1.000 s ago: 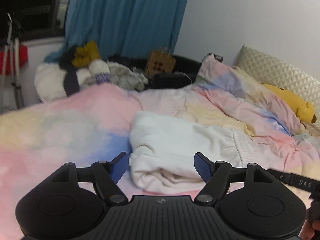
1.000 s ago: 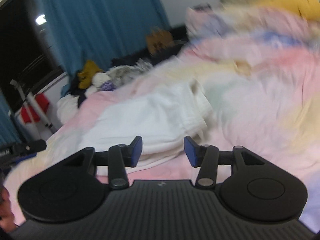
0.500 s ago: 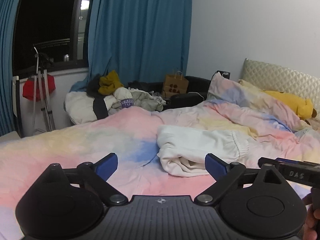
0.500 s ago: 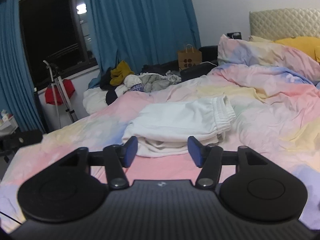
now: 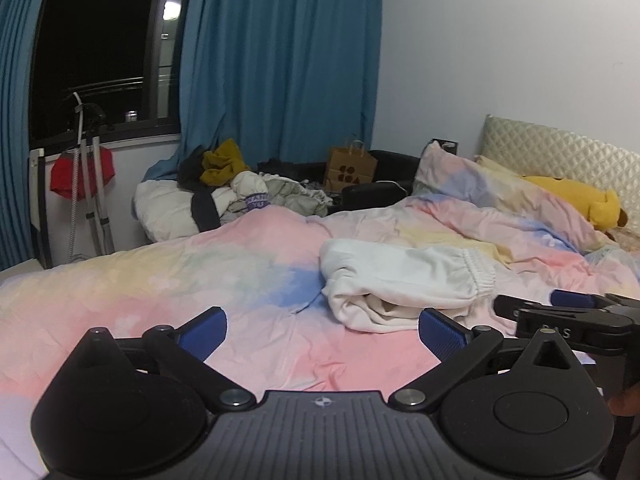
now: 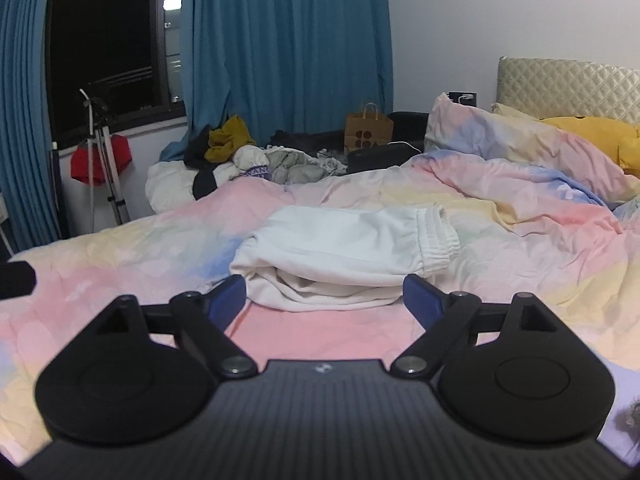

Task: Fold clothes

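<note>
A folded white garment with an elastic waistband [image 5: 404, 280] lies on the pastel duvet [image 5: 168, 280]; it also shows in the right wrist view [image 6: 344, 256]. My left gripper [image 5: 322, 330] is open and empty, held back above the duvet, near and left of the garment. My right gripper [image 6: 325, 300] is open and empty, just in front of the garment's near edge. The right gripper's fingers [image 5: 568, 300] show at the right edge of the left wrist view.
A heap of loose clothes [image 5: 240, 196] lies beyond the bed's far side by the blue curtain [image 5: 280, 60]. A paper bag [image 5: 350, 166], a yellow plush toy [image 5: 576, 204], a quilted headboard [image 5: 560, 160] and a tripod with red cloth [image 5: 86, 172] stand around.
Both grippers have drawn back and up from the garment and opened wider. The garment now lies farther off, left lying folded on the duvet.
</note>
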Action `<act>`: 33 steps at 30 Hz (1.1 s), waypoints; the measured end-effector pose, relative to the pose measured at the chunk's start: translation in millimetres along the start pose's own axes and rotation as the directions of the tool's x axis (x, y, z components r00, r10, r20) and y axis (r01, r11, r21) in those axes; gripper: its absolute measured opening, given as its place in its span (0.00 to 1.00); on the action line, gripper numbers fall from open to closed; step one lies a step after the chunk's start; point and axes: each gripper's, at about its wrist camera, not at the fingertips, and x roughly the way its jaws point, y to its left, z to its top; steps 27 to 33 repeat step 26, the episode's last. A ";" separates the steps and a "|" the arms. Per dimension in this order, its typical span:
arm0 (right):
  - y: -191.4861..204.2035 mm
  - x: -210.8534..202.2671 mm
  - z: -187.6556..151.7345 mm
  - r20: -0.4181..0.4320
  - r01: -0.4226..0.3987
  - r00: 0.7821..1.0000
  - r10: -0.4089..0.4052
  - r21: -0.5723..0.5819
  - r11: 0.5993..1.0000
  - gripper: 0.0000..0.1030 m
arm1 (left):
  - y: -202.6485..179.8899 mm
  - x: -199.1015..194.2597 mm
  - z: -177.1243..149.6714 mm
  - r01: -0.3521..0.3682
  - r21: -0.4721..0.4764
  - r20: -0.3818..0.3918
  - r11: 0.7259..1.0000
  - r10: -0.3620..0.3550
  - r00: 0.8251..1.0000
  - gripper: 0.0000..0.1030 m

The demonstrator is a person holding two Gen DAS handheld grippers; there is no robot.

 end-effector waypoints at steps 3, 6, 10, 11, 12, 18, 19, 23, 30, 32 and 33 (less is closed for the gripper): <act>-1.3 -1.3 -1.6 0.009 0.004 1.000 -0.004 0.006 1.000 0.84 | 1.9 -1.5 -0.5 -0.002 -0.018 0.017 1.000 0.002 1.000 1.00; -1.9 -0.9 -3.1 0.008 0.011 1.000 -0.011 -0.002 1.000 0.84 | -2.3 -1.1 -2.8 -0.023 0.006 0.026 1.000 0.023 0.999 1.00; -2.3 -1.0 -4.3 0.009 0.009 1.000 -0.009 -0.013 1.000 0.84 | -10.8 5.0 -7.4 -0.043 0.046 0.020 0.998 0.042 0.999 1.00; -2.5 -0.9 -4.9 0.009 0.011 1.000 -0.011 -0.014 1.000 0.84 | -12.5 7.0 -9.0 -0.044 0.051 0.016 0.998 0.043 0.999 1.00; -2.7 -0.8 -5.5 0.009 0.013 1.000 -0.013 -0.016 1.000 0.84 | -13.8 9.3 -10.6 -0.040 0.051 0.010 0.998 0.040 0.999 1.00; -3.9 0.6 -8.0 0.007 0.016 1.000 -0.015 -0.020 1.000 0.84 | -20.4 19.1 -17.4 -0.041 0.061 -0.002 0.997 0.041 0.999 1.00; -4.2 1.1 -7.8 0.007 0.016 1.000 -0.015 -0.020 1.000 0.84 | -21.3 20.1 -18.2 -0.042 0.063 -0.002 0.997 0.042 0.999 1.00; -3.4 2.1 -8.4 0.008 0.019 1.000 -0.018 -0.024 1.000 0.84 | -19.9 22.8 -20.0 -0.043 0.047 0.003 0.998 0.043 0.999 1.00; -4.0 4.3 -8.6 0.000 0.018 1.000 -0.018 -0.027 0.999 0.84 | -15.6 24.3 -19.4 -0.035 0.026 0.000 0.999 0.035 0.999 1.00; -4.0 4.3 -8.6 0.000 0.018 1.000 -0.018 -0.027 0.999 0.84 | -15.6 24.3 -19.4 -0.035 0.026 0.000 0.999 0.035 0.999 1.00; -4.0 4.3 -8.6 0.000 0.018 1.000 -0.018 -0.027 0.999 0.84 | -15.6 24.3 -19.4 -0.035 0.026 0.000 0.999 0.035 0.999 1.00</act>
